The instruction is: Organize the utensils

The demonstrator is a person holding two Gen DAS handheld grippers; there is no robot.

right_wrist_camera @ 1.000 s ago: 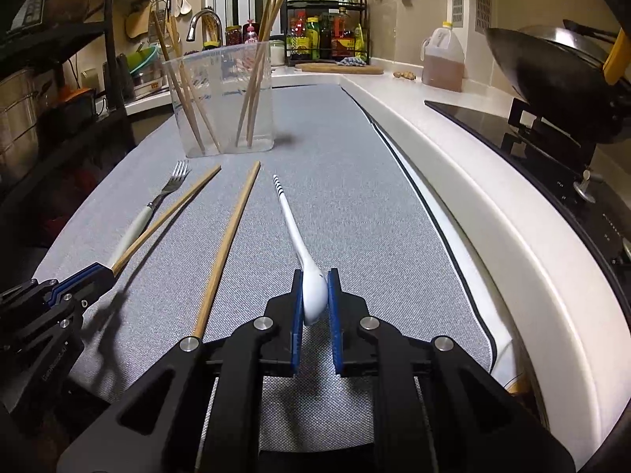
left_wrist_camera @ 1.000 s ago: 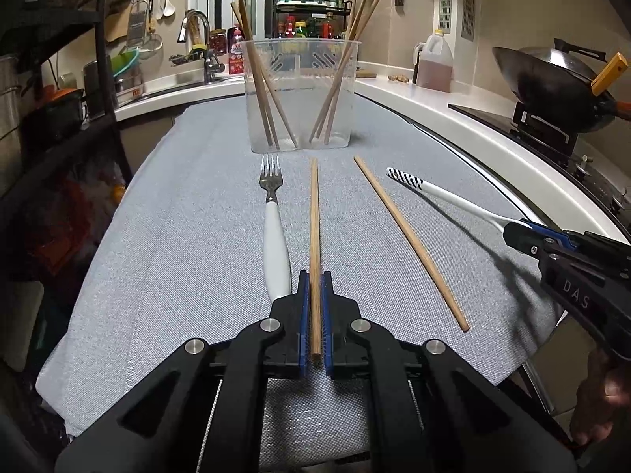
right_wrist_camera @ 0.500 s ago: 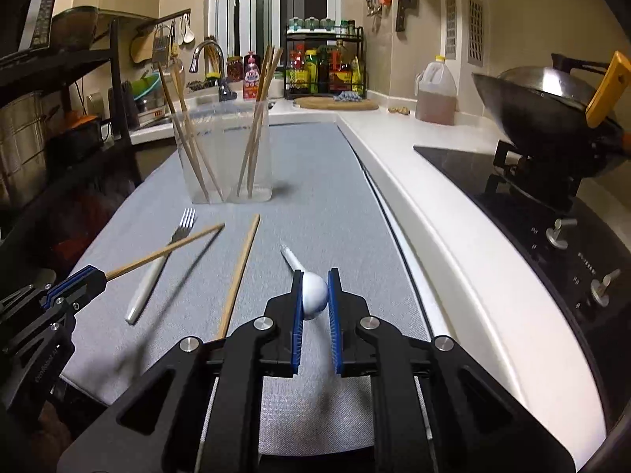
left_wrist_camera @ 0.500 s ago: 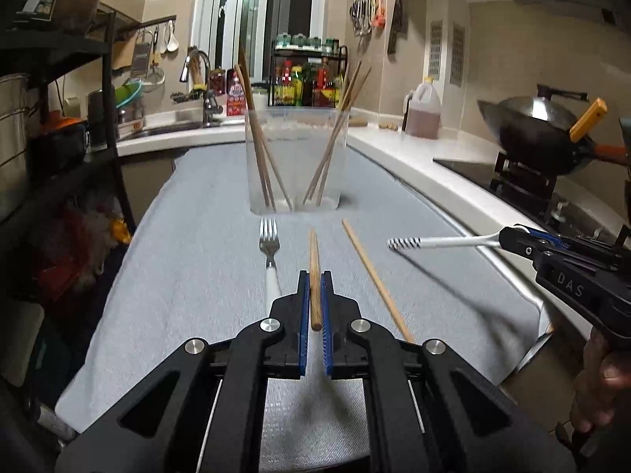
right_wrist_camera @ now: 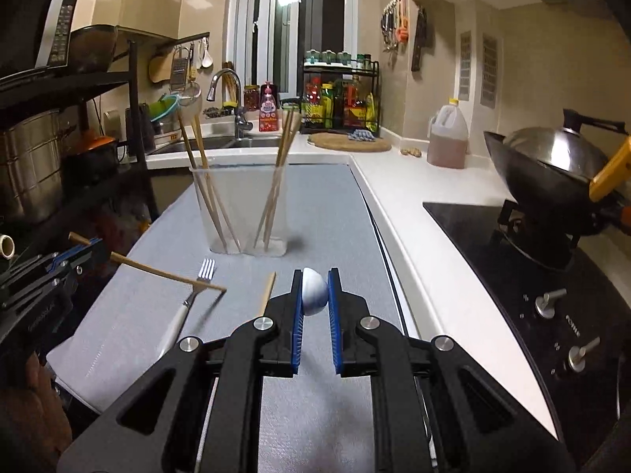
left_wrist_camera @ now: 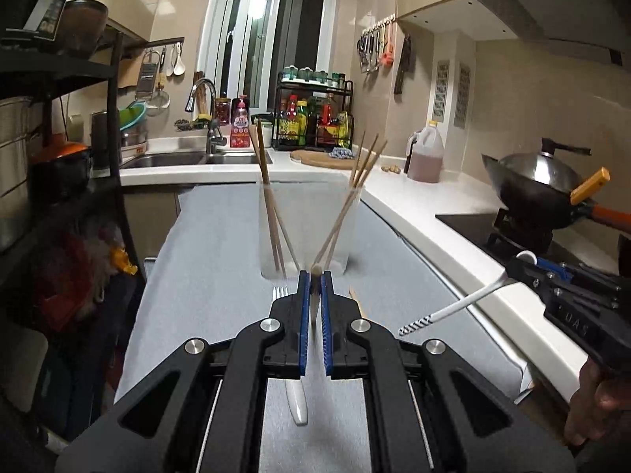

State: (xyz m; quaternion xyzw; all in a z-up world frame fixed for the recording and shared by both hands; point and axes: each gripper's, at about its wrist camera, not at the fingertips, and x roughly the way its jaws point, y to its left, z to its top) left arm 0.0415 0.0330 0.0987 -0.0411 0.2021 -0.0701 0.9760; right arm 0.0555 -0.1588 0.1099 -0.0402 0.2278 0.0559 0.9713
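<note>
My left gripper (left_wrist_camera: 314,276) is shut on a wooden chopstick (left_wrist_camera: 315,272), held off the mat and seen nearly end-on. In the right wrist view that chopstick (right_wrist_camera: 165,274) slants down from the left gripper (right_wrist_camera: 100,250). My right gripper (right_wrist_camera: 314,276) is shut on the bowl of a white spoon (right_wrist_camera: 314,291), whose striped handle (left_wrist_camera: 453,307) hangs down to the left from the right gripper (left_wrist_camera: 520,264). A white-handled fork (right_wrist_camera: 189,303) and a second chopstick (right_wrist_camera: 268,293) lie on the grey mat (right_wrist_camera: 323,213). Behind them stands a clear holder (left_wrist_camera: 303,228) with several chopsticks.
A white counter (right_wrist_camera: 414,205) runs along the right, with a black hob (right_wrist_camera: 493,244) and a wok (right_wrist_camera: 552,165) on it. A dark shelf rack (left_wrist_camera: 59,157) stands on the left. The sink (left_wrist_camera: 189,157) and a bottle rack (left_wrist_camera: 315,118) are at the back.
Both grippers have risen, lifting the chopstick and the spoon off the mat. The fork and the other chopstick stayed where they lay.
</note>
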